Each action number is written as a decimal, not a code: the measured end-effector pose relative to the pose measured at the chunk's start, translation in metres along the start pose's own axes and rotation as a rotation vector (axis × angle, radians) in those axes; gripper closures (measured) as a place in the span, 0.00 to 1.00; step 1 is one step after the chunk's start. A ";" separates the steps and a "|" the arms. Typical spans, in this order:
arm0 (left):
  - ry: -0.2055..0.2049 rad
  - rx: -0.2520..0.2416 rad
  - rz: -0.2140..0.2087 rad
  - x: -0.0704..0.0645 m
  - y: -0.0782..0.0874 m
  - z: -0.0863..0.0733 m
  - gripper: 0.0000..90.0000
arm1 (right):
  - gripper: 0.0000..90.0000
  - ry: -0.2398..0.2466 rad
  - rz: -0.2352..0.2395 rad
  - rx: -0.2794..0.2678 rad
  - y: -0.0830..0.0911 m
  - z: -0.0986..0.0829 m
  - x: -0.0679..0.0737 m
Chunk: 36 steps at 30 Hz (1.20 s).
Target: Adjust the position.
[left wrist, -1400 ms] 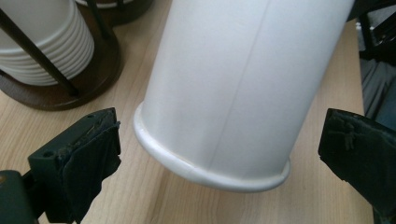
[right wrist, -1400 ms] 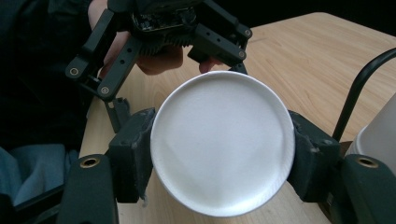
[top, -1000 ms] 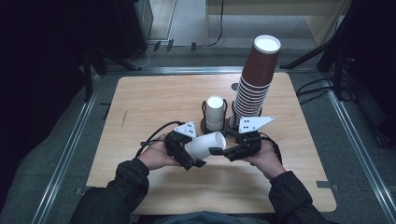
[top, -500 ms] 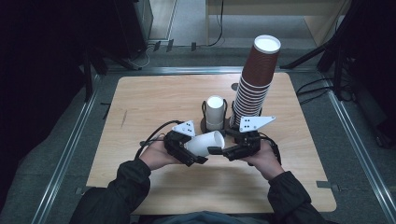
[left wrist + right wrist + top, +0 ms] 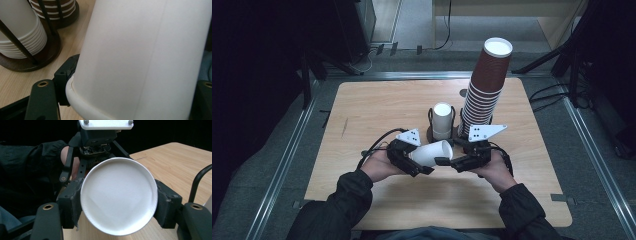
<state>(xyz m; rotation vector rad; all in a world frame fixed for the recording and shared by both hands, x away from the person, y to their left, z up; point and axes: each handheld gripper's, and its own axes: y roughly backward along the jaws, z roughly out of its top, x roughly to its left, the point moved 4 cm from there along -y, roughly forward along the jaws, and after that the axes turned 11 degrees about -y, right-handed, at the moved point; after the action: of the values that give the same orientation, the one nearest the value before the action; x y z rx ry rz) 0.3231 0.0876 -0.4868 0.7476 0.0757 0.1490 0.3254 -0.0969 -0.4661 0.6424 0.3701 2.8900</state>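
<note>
From above, the white paper cup [image 5: 430, 153] lies on its side between the left tongs [image 5: 419, 164] and right tongs [image 5: 446, 161], but the right gripper view shows its flat round bottom [image 5: 119, 199] clamped by the right tongs [image 5: 119, 202]. Left tongs [image 5: 125, 100] hold it near the rolled rim. Smooth matte paper, faint seam.
</note>
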 end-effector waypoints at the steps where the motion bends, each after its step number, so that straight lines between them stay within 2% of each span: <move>1: 0.000 0.002 -0.001 0.000 0.000 0.000 0.30 | 0.36 0.002 -0.003 0.001 0.000 0.000 0.000; 8: 0.003 -0.001 0.004 0.001 0.003 -0.001 0.30 | 0.30 -0.010 0.000 -0.009 0.000 0.000 0.000; 12: 0.007 0.003 0.011 0.003 0.006 -0.002 0.30 | 0.28 -0.002 -0.011 0.012 0.000 -0.001 0.000; 15: 0.013 0.015 0.014 0.005 0.011 -0.005 0.30 | 0.28 0.013 -0.025 0.045 0.000 -0.004 0.000; 20: 0.003 0.045 0.018 0.007 0.015 -0.007 0.30 | 0.27 0.054 -0.067 0.146 -0.003 -0.013 -0.002; 26: -0.035 0.139 0.039 0.008 0.016 -0.009 0.30 | 0.27 0.073 -0.090 0.204 -0.008 -0.019 -0.004; 31: -0.044 0.214 0.050 0.007 0.013 -0.011 0.30 | 0.27 0.084 -0.111 0.232 -0.009 -0.022 -0.007; 36: -0.049 0.259 0.040 0.006 0.006 -0.015 0.30 | 0.27 0.098 -0.123 0.253 -0.009 -0.025 -0.008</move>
<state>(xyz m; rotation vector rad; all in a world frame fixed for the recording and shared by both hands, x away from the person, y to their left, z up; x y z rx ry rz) 0.3269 0.1030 -0.4931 1.0109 0.0334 0.1609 0.3229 -0.0948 -0.4935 0.4934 0.7703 2.7866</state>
